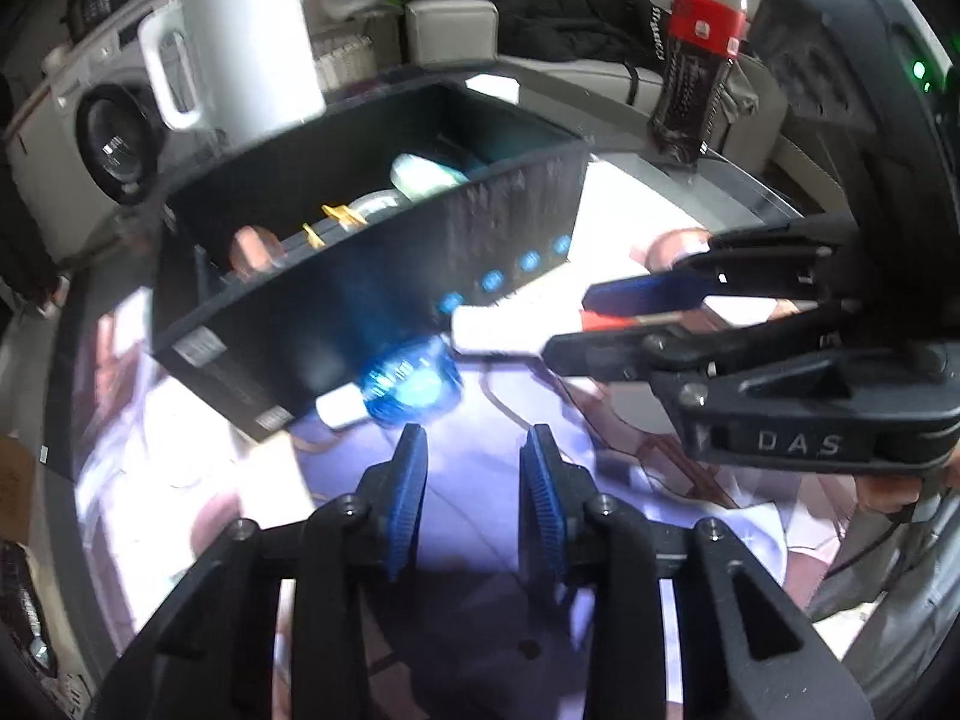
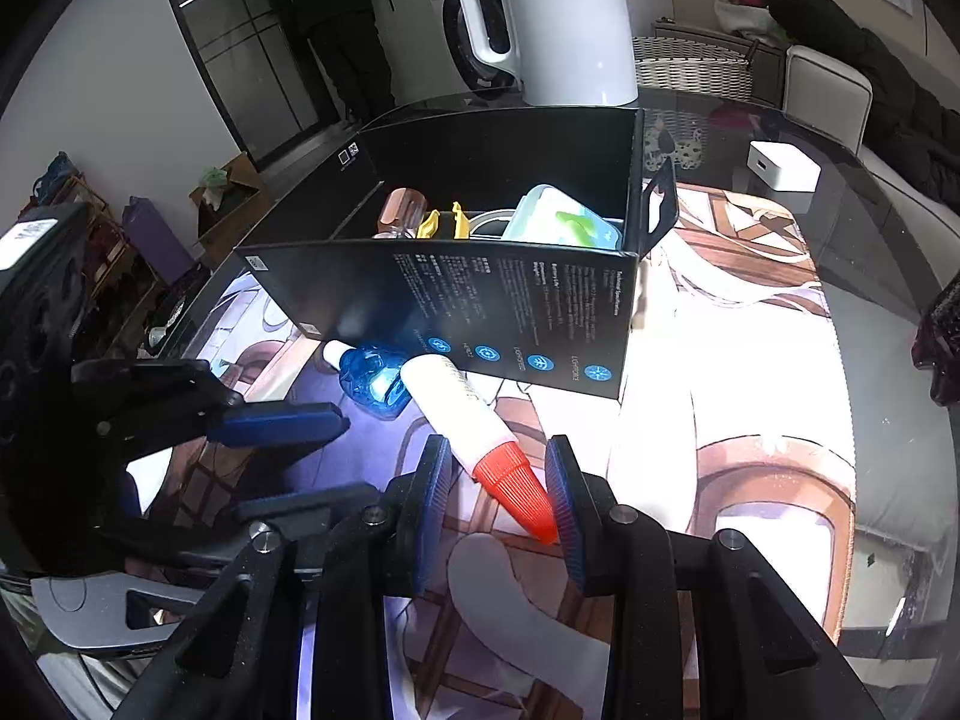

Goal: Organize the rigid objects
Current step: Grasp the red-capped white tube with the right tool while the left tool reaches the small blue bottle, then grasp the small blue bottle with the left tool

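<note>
Beside black box [image 2: 480,312]: blue bottle [image 2: 375,381], white tube [image 2: 462,414]

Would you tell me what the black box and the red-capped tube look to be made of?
Black box: likely printed cardboard, matte; thin folded walls and a cut-out flap show. Red-capped tube: apparently soft white plastic, smooth, with a ribbed hard-plastic cap lying between the right hand-held gripper's open fingers.

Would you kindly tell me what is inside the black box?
Inside the black box: a mint-lidded container, yellow clips and a brownish bottle. Its front wall hides anything lower down.
</note>
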The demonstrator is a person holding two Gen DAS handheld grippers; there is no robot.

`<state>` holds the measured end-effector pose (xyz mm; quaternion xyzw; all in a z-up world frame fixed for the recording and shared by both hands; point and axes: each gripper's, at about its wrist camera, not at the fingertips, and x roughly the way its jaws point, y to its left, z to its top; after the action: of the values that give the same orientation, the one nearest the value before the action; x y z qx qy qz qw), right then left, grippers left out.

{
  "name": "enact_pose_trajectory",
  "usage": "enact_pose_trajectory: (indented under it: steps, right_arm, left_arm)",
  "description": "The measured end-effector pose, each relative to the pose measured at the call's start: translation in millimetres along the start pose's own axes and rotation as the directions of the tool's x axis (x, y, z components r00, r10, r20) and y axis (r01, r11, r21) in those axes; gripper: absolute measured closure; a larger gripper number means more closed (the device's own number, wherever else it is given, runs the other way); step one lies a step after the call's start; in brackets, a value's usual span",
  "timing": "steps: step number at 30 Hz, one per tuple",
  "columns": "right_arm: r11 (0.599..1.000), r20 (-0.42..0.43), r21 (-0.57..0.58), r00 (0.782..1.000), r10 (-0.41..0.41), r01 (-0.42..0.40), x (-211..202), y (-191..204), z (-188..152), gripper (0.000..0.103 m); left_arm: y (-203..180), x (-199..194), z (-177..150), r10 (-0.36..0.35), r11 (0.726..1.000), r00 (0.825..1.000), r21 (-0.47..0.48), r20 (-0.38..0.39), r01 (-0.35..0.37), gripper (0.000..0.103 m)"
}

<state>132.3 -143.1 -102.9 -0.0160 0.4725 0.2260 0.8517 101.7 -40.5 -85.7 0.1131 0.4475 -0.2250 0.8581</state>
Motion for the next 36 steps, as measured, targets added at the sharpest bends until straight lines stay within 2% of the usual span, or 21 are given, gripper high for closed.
enact_pose_trajectory:
  steps: [3,5,6,10,17,18,20,23,27,30,36]
  right_arm:
    - [1.0,-0.001,-0.008,1.0,0.008,-0.008,2,3,0,0.07]
    - [1.0,-0.002,-0.019,1.0,0.006,-0.006,4,5,2,0.066]
    - [1.0,0.0,-0.021,1.0,0.003,-0.003,4,6,2,0.065]
    - [1.0,-0.001,-0.024,1.0,0.011,-0.011,8,8,7,0.061]
    - [0.997,-0.002,-0.068,0.999,0.037,-0.037,15,16,12,0.061]
    - [0.996,-0.006,-0.069,0.999,0.048,-0.048,15,16,11,0.062]
    - [0.995,-0.018,-0.069,0.997,0.074,-0.075,15,17,10,0.073]
    - [0.993,-0.042,-0.052,0.994,0.105,-0.108,13,16,8,0.081]
    - [0.994,-0.05,-0.035,0.993,0.105,-0.107,12,14,6,0.082]
    - [0.997,-0.043,-0.055,0.997,0.06,-0.063,10,16,6,0.082]
    - [0.995,-0.048,-0.076,0.997,0.063,-0.067,9,20,5,0.081]
  left_arm:
    - [5,-4,2,0.046,0.999,0.999,-0.004,0.018,-0.046,0.065]
    - [10,-2,2,0.072,0.997,0.997,-0.019,0.012,-0.072,0.053]
    - [11,-1,2,0.081,0.996,0.997,-0.024,0.013,-0.08,0.053]
    - [17,-1,-1,0.089,0.995,0.996,-0.037,0.011,-0.088,0.052]
    - [20,6,1,0.096,0.995,0.995,-0.04,-0.009,-0.096,0.051]
    - [20,7,1,0.094,0.995,0.996,-0.044,-0.009,-0.094,0.051]
    - [23,6,1,0.091,0.995,0.996,-0.05,-0.007,-0.091,0.051]
    - [23,3,3,0.093,0.994,0.996,-0.05,0.003,-0.093,0.051]
    - [19,3,5,0.106,0.994,0.994,-0.038,0.011,-0.106,0.051]
    - [19,7,6,0.128,0.992,0.992,-0.023,0.011,-0.127,0.051]
    - [22,16,6,0.121,0.992,0.993,-0.027,-0.009,-0.122,0.051]
